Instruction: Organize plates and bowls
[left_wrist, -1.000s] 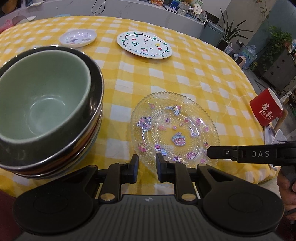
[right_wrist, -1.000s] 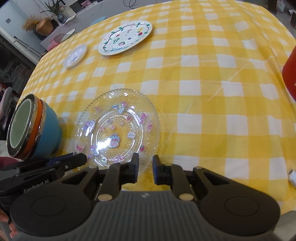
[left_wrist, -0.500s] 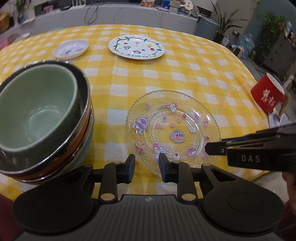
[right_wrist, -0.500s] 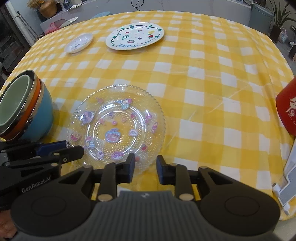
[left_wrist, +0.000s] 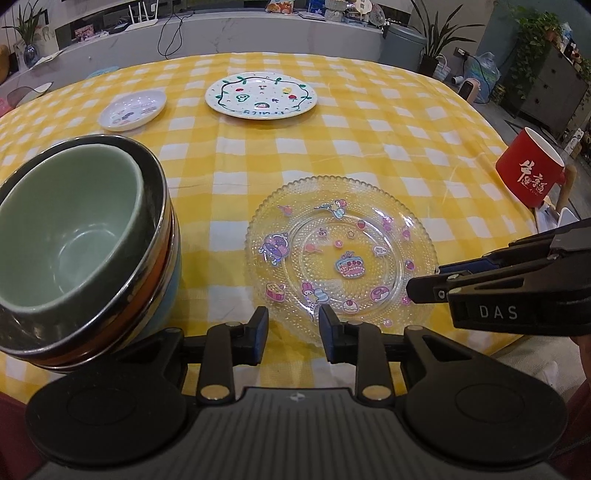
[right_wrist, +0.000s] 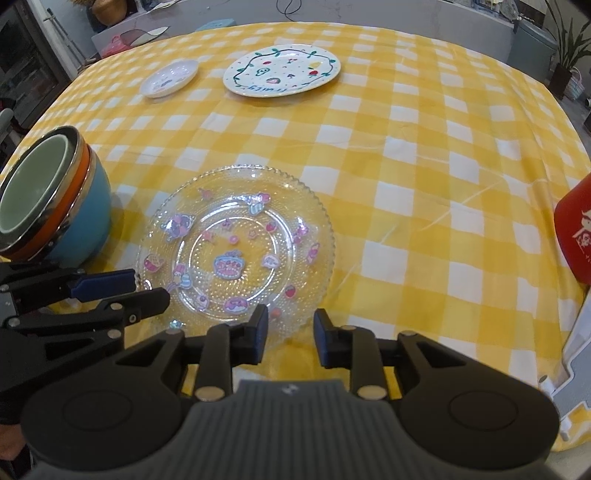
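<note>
A clear glass plate (left_wrist: 340, 258) (right_wrist: 236, 251) with cartoon stickers lies flat on the yellow checked tablecloth, close to the table's front edge. My left gripper (left_wrist: 291, 332) (right_wrist: 149, 288) hangs over its near left rim, jaws apart with nothing pressed between them. My right gripper (right_wrist: 290, 332) (left_wrist: 424, 282) hovers at the near right rim, also open and empty. Left of the plate stands a stack of nested bowls (left_wrist: 74, 240) (right_wrist: 44, 195): green inside steel, then orange, then blue. A large white plate (left_wrist: 261, 95) (right_wrist: 282, 70) with a drawn vine border and a small white dish (left_wrist: 133, 110) (right_wrist: 170, 77) sit far back.
A red mug (left_wrist: 528, 177) (right_wrist: 574, 243) stands at the table's right edge, with a white object beside it. The tablecloth (right_wrist: 424, 184) drops off at the front and right edges. A counter, plants and cabinets lie beyond the table.
Both grippers' jaws have spread wider. Both views have rolled towards level. The glass plate and the bowl stack have stayed in place.
</note>
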